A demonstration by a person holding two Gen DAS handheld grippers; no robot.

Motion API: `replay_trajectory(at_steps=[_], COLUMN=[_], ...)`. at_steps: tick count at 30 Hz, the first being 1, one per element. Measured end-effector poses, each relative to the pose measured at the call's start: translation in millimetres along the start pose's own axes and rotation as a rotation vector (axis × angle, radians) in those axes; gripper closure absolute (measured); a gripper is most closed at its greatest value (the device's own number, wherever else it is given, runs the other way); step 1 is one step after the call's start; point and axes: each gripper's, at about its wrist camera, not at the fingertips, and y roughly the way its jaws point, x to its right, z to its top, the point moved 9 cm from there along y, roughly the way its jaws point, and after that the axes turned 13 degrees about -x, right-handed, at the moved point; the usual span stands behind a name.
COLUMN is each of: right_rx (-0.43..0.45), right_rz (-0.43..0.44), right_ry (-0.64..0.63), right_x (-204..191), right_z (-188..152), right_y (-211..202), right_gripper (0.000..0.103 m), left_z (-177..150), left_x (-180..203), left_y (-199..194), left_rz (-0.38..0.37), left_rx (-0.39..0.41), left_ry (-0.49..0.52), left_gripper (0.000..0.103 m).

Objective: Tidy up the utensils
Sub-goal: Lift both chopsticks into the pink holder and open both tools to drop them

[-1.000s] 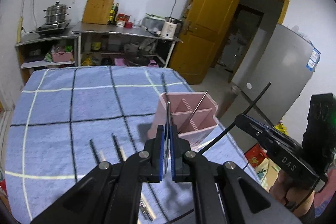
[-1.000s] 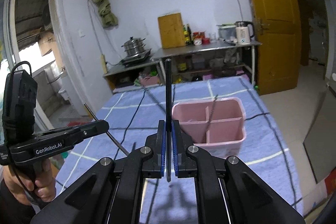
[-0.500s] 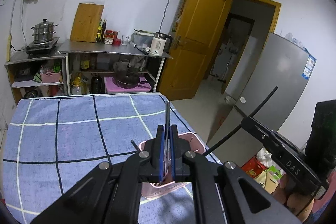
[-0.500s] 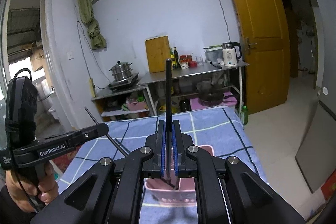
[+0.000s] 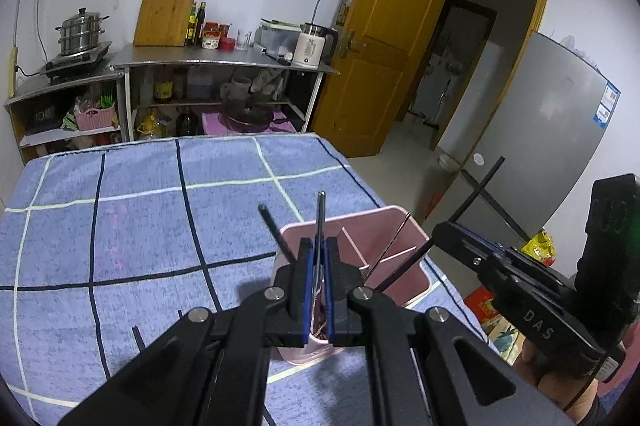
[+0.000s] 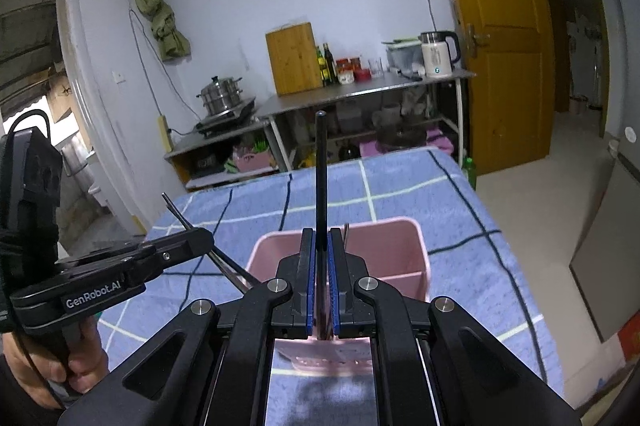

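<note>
A pink divided utensil holder stands on the blue checked cloth near the table's right edge; it also shows in the right wrist view. My left gripper is shut on a thin metal chopstick, upright over the holder's near left compartment. My right gripper is shut on a dark chopstick, upright over the holder. Another dark chopstick leans out of the holder, and a thin metal one leans inside it.
The blue checked cloth covers the table. Dark utensil ends lie on it at the lower left. Steel shelves with a pot, a cutting board and a kettle stand behind. A yellow door and a fridge are to the right.
Both grippers have tilted down toward the pink holder, which now shows more fully under them. Each still grips its chopstick.
</note>
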Motion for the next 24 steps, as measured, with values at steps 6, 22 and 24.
replay_trajectory(at_steps=[6, 22, 24], right_rx=[-0.043, 0.009, 0.013], right_rz=[-0.002, -0.032, -0.038], right_ry=[0.004, 0.002, 0.004], right_x=[2.3, 1.9, 1.8], right_z=[-9.5, -16.3, -18.5], right_y=[15.6, -19.9, -25.0], right_gripper=[0.097, 0.088, 0.088], left_z=[-6.3, -17.1, -19.3], left_x=[-5.5, -1.8, -1.7], left_y=[10.0, -33.5, -40.7], left_rz=[-0.007, -0.011, -0.003], left_rx=[-0.021, 0.058, 0.071], left_ry=[-0.013, 0.014, 0.017], left_gripper=[0.097, 0.079, 0.079])
